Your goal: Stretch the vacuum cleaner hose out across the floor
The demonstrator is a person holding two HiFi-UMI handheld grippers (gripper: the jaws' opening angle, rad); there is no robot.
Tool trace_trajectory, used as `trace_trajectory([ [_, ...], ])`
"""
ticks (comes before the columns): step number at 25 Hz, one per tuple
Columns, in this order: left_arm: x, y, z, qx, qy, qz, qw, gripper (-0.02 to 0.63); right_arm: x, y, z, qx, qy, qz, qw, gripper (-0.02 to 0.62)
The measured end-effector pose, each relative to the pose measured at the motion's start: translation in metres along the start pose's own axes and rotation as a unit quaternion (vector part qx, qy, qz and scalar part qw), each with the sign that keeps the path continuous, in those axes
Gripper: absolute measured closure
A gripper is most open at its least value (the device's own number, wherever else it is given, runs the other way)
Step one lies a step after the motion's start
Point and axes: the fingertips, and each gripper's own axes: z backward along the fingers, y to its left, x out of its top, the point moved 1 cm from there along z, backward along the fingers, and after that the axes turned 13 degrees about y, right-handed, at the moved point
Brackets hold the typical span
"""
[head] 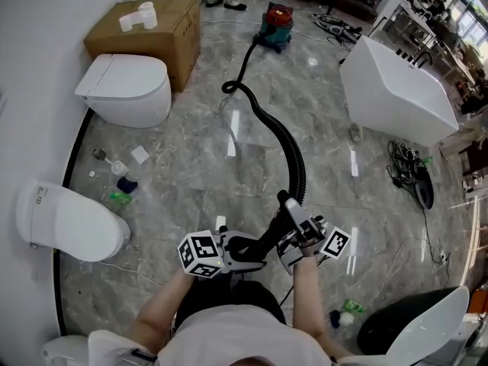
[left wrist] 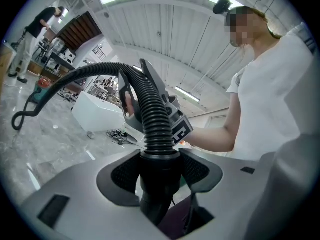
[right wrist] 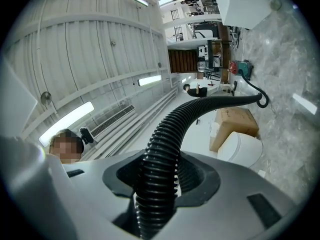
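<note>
A black ribbed vacuum hose (head: 292,152) runs from the red and teal vacuum cleaner (head: 276,23) at the far end of the floor, through a small loop (head: 232,88), back to my hands. My left gripper (head: 253,249) is shut on the hose's smooth end cuff (left wrist: 158,176), close to my body. Just ahead of it, my right gripper (head: 289,213) is shut on the ribbed part (right wrist: 159,170). In the left gripper view the right gripper (left wrist: 150,94) shows further along the hose, which arches up off the floor between the grippers and the loop.
Two white toilets (head: 126,90) (head: 69,223) and a cardboard box (head: 149,27) line the left wall. A white bathtub (head: 396,90) stands at the right, with a tangle of cables (head: 412,175) beside it. Small bottles and scraps (head: 122,183) lie on the marble floor at the left.
</note>
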Motion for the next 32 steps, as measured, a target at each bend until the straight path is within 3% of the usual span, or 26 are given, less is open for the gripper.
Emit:
trace_trajectory([
  [8,-0.013,-0.050,-0.064,0.014,0.019,-0.005,0.9997,0.362,-0.020,0.034,0.066,0.007,0.018,0.002,1.000,0.408],
  [18,-0.060,-0.130,-0.127,0.046,0.009,0.041,0.9981,0.362,-0.085,0.067,0.139,0.015,0.057,-0.034,0.998,0.408],
  [23,-0.079,-0.156,-0.135,0.056,0.017,0.056,0.9968,0.362,-0.111,0.074,0.156,0.014,0.052,-0.055,0.997,0.408],
  [32,-0.114,-0.187,-0.130,0.040,0.065,0.058,0.9954,0.362,-0.155,0.071,0.165,0.000,0.043,-0.096,0.994,0.408],
])
